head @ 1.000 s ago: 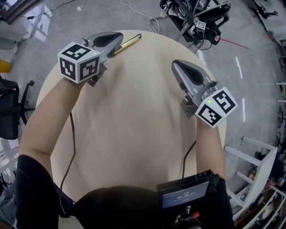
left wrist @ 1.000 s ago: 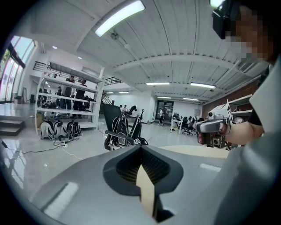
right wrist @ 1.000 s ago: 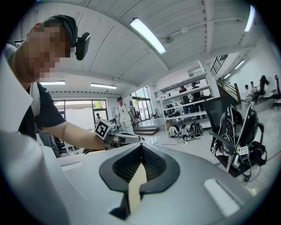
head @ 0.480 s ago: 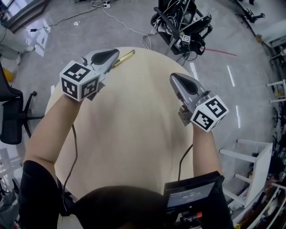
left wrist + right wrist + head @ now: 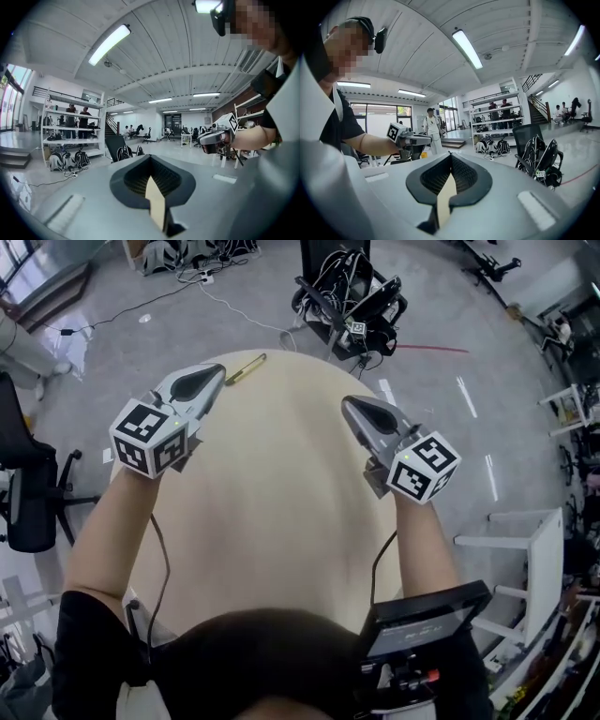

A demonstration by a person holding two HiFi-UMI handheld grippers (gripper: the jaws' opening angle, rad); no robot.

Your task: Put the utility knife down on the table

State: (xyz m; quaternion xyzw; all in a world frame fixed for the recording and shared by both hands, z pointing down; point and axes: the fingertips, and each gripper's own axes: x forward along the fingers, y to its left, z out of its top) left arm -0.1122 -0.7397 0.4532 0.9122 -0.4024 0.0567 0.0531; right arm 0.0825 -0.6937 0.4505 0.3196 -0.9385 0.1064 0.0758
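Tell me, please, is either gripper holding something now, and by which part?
Nothing is held. The left gripper and the right gripper are both shut and empty; the utility knife lies on the table, apart from them.

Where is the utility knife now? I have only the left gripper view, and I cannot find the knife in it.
Observer: The utility knife lies on the round table, close to its far edge.
Operator: How does it lie to my left gripper?
Observer: In the head view its near end shows just beside the tip of the left gripper; the gripper does not hold it.
Operator: Does the right gripper carry anything?
Observer: No. The right gripper is shut, with nothing between its fingers.
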